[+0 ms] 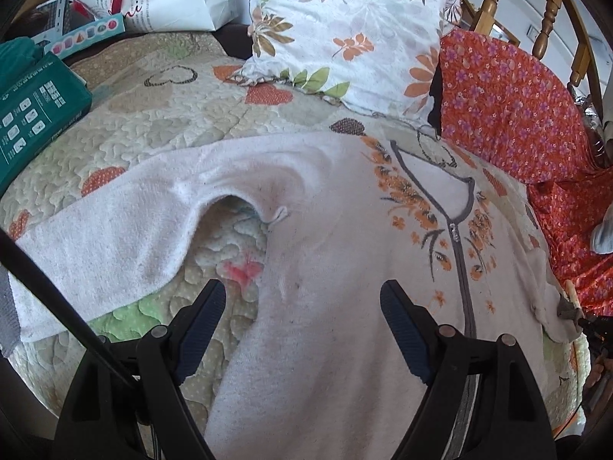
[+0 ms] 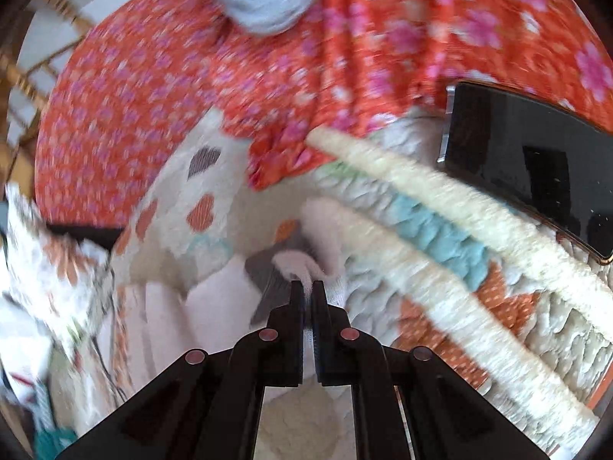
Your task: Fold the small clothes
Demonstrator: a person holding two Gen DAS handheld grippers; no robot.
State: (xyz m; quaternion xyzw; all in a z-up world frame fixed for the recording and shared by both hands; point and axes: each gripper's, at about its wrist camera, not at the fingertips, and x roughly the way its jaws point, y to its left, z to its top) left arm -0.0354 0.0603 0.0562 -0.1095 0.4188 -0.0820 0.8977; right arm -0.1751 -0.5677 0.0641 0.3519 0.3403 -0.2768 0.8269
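My right gripper (image 2: 306,287) is clamped tight on a bit of the pink top (image 1: 325,268), looks like the sleeve end, though that view's blurry. My left gripper (image 1: 302,299) hangs over the body with its jaws wide apart, holding nothing. The top lies spread flat on the quilt (image 1: 153,122), zipper up, one sleeve (image 1: 95,245) stretched out sideways. So I reckon folding has barely begun: both sleeves and the body are left. A pillow (image 1: 345,30) and red floral cloth (image 1: 509,115) sit beyond.
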